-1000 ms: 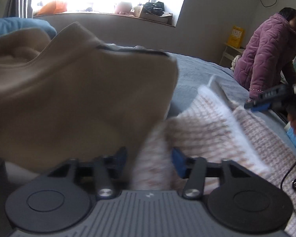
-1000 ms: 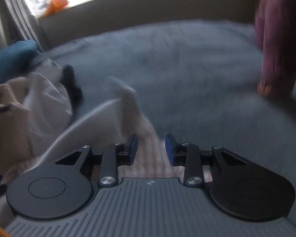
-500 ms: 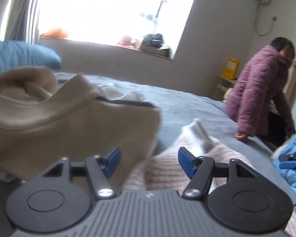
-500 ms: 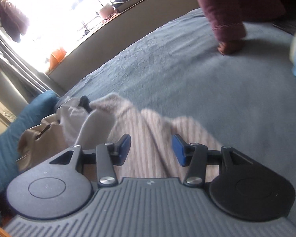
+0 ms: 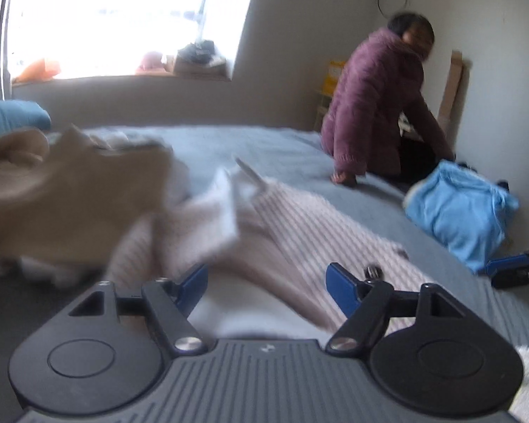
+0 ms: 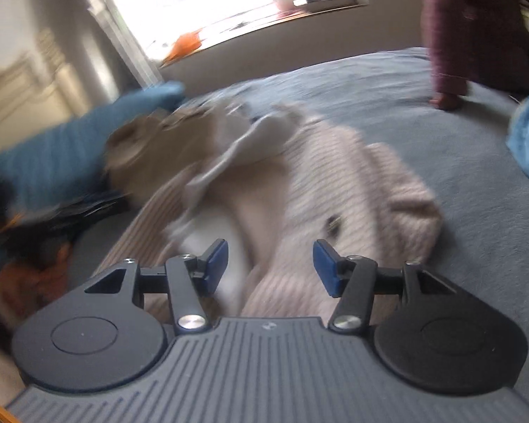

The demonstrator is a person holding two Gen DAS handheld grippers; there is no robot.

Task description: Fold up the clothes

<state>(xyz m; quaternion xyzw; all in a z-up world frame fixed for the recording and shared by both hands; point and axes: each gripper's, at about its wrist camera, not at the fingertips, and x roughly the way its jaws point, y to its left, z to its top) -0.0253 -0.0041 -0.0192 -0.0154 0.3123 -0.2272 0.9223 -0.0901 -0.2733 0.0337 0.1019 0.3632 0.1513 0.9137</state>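
A pale pink ribbed knit garment [image 5: 299,225] [image 6: 335,183] lies crumpled on the grey-blue bed, its white lining showing near both grippers. My left gripper [image 5: 268,283] hangs above its near edge, jaws opening, nothing pressed between the blue pads. In the right wrist view my right gripper [image 6: 269,264] also hovers over the knit, jaws opening and empty. The right gripper's blue fingers [image 5: 508,264] show at the right edge of the left wrist view. A tan garment [image 5: 63,197] [image 6: 158,141] is heaped to the left of the knit.
A person in a purple quilted jacket [image 5: 377,105] leans a hand on the bed's far right side. A light blue garment [image 5: 458,211] lies at the right. A teal pillow [image 6: 70,151] and dark clothes [image 6: 53,218] sit at the left. A window ledge [image 5: 123,77] runs behind.
Both grippers let go of the pink knit, opened wider and pulled back and up from it. The knit now lies dropped on the bed.
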